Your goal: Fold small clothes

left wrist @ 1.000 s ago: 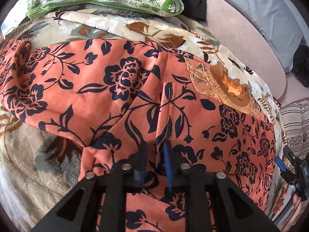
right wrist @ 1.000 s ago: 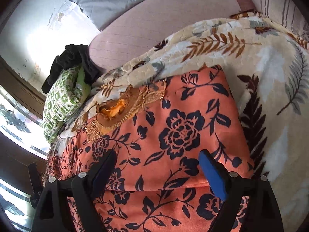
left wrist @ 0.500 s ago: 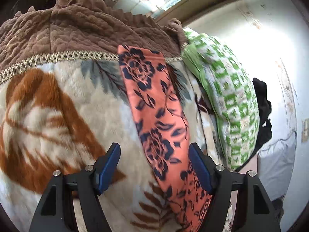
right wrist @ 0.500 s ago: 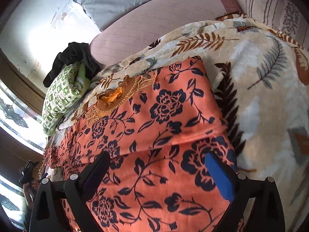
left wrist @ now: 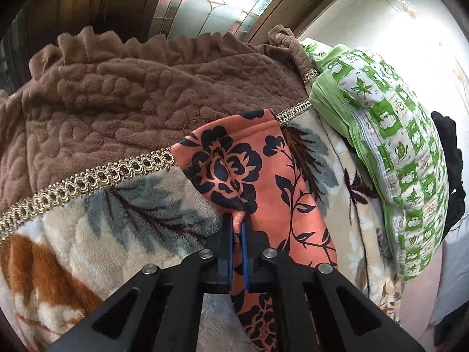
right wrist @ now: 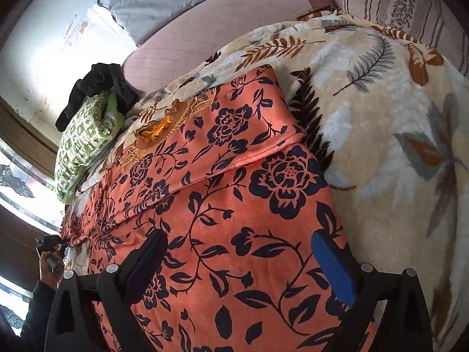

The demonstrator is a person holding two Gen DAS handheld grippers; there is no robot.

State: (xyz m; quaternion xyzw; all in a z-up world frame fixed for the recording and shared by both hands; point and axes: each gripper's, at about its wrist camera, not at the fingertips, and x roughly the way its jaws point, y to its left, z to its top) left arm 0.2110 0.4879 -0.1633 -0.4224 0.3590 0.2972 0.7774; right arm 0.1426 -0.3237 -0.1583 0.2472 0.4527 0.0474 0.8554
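On the bed, over a cream plush blanket (right wrist: 381, 135) printed with brown and grey leaves, lay the orange garment with dark navy flowers (right wrist: 234, 205), its embroidered gold neckline (right wrist: 164, 126) turned toward the pink bedsheet (right wrist: 205, 38) at the far side. One flap of the garment was folded across its body, leaving a long diagonal edge.

The left gripper (left wrist: 237, 228) had its jaws pressed together on the edge of the garment's narrow sleeve end (left wrist: 234, 164), a small ridge of orange cloth pinched between the blue pads. That sleeve end reached up to the gold braided trim (left wrist: 88, 179) where the blanket's brown quilted border (left wrist: 132, 88) began. Just beside it, to the right in this view, stood a green-and-white patterned pillow (left wrist: 404, 135), with a black bundle of cloth (left wrist: 448, 152) behind it.

The right gripper (right wrist: 240, 261) hung over the wide lower part of the garment with its jaws set far apart, the cloth showing between them, the pads pressing on nothing. At the far left of that view, a hand (right wrist: 49, 267) held the left gripper's handle at the garment's distant corner.
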